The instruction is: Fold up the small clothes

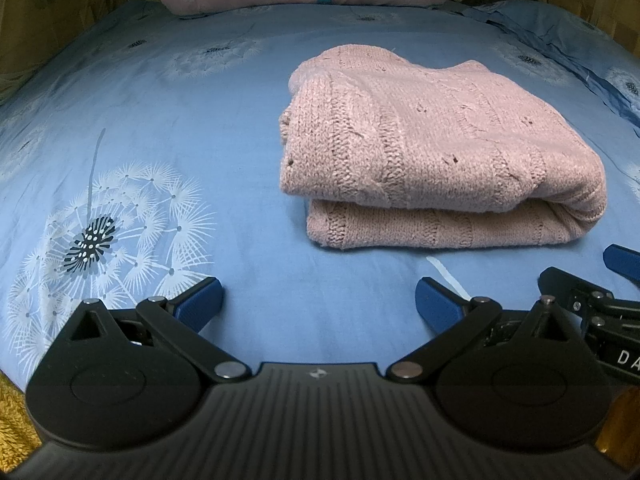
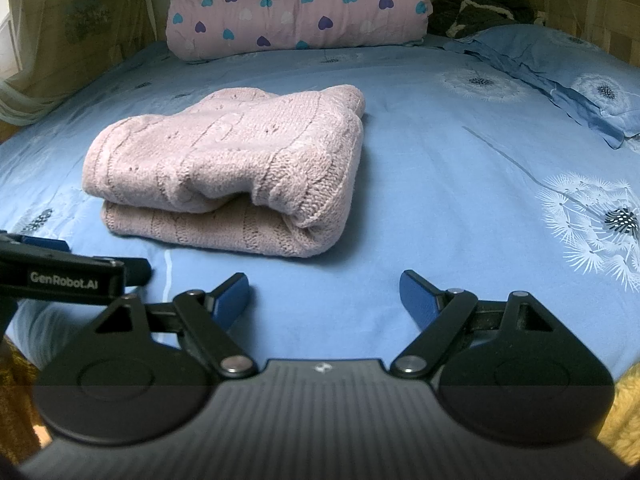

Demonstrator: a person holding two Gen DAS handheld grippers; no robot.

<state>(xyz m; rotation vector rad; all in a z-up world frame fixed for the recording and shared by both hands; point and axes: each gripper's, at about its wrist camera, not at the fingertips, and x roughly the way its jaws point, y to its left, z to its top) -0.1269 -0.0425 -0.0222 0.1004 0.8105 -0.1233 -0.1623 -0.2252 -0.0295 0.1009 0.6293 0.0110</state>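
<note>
A: The pink knitted sweater (image 1: 432, 152) lies folded on the blue bed sheet (image 1: 200, 120); from the left gripper (image 1: 319, 302) it sits at about one o'clock, from the right gripper (image 2: 325, 294) at about eleven o'clock. What worries you?

B: The top layer — it bulges; in the right wrist view the near edge gapes open between the two layers, so the fold looks loose rather than pressed flat.

A: And the jaws?

B: Both pairs stand wide open with nothing between them; they hang over bare sheet just short of the bundle, touching no cloth as far as I can see.

A: So what could go wrong from here?

B: Judging by that gape, a pinch at the near edge may catch only the upper layer; lift it and the fold peels open. The knit is thick and springy too — I expect it would creep back if released without a press.

A: Anything else?

B: The sheet is soft and smooth; jaws driven too low at twelve o'clock could gather the sheet along with the sweater and drag the whole bundle. The two grippers also sit close — the right one's finger shows at three o'clock in the left view; closing in on the same corner risks a knock.

A: The heart-print quilt (image 2: 300, 8) at the far end?

B: Well apart; no concern.
</note>
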